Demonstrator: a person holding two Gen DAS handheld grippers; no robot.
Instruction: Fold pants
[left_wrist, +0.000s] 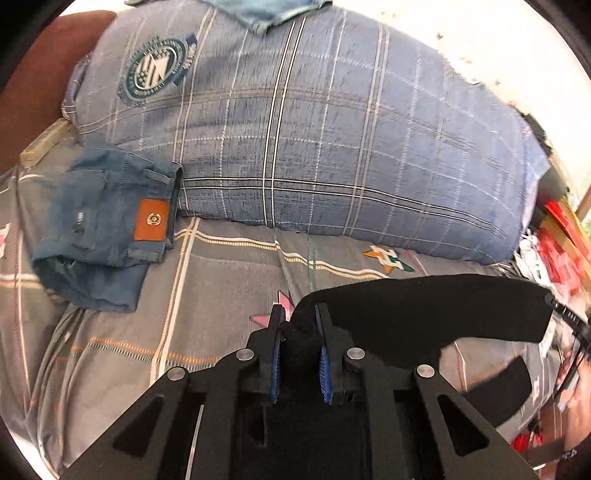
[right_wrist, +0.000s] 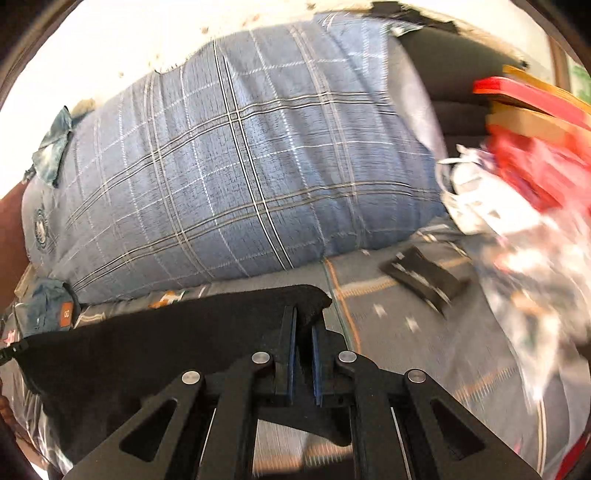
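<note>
You've got the black pants clamped in both: left hand-held gripper pinches one corner, right hand-held gripper the other. Edge spans sideways between them, off the bed; neither hand nearer.

You hold black pants; the pillow is blue plaid, the folded jeans blue with an orange patch, the sheet grey checked

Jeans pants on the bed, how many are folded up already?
1. The folded jeans lie on the bed sheet left of the big blue pillow. More denim peeks over the pillow's top; I can't tell what it is.
</note>
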